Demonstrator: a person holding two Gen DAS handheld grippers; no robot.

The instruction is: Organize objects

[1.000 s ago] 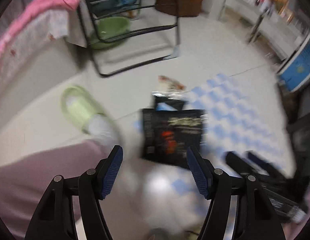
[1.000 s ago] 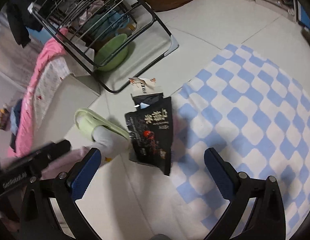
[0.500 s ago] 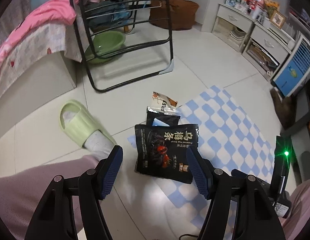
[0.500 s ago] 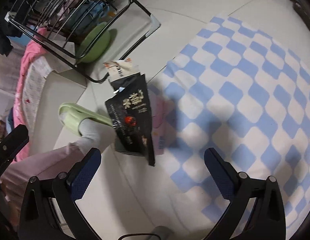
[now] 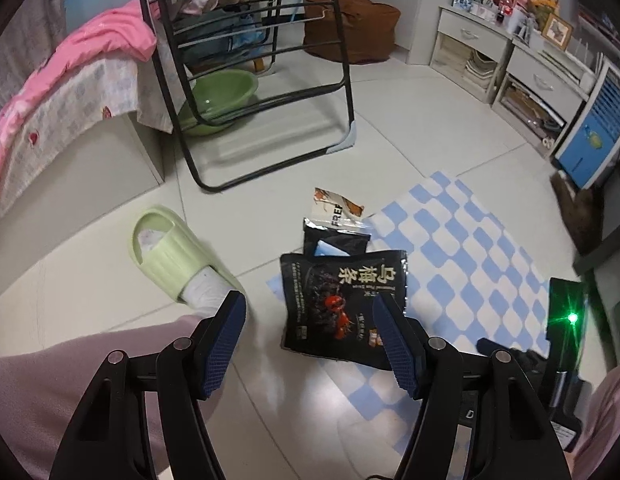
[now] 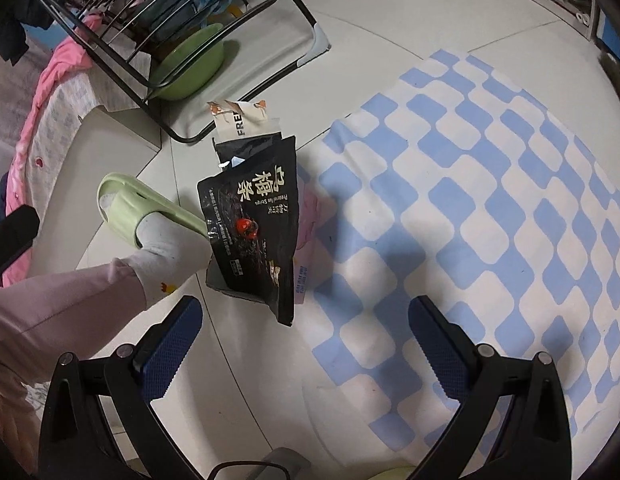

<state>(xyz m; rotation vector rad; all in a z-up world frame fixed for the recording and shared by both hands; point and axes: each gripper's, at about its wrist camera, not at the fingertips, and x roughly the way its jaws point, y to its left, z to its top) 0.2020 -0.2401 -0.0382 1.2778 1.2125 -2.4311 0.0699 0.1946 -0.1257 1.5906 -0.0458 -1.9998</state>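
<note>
Risk: the top packet may be pinched alone and the stack beneath it scattered, being loosely overlapped.
Black snack packet (image 5: 344, 304): glossy, flat, crinkled; laid on smaller packets (image 5: 336, 222) at the checked cloth (image 6: 490, 208) edge, on the floor beside a slippered foot (image 5: 170, 256).
Left tongs (image 5: 310, 336): held open, empty.
Right tongs (image 6: 306, 352): held open, empty.

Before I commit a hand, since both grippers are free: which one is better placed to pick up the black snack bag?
Left, probably. The left gripper is open with the black bag framed between its fingers. The right gripper is open too, but the bag sits off toward its left finger.
</note>
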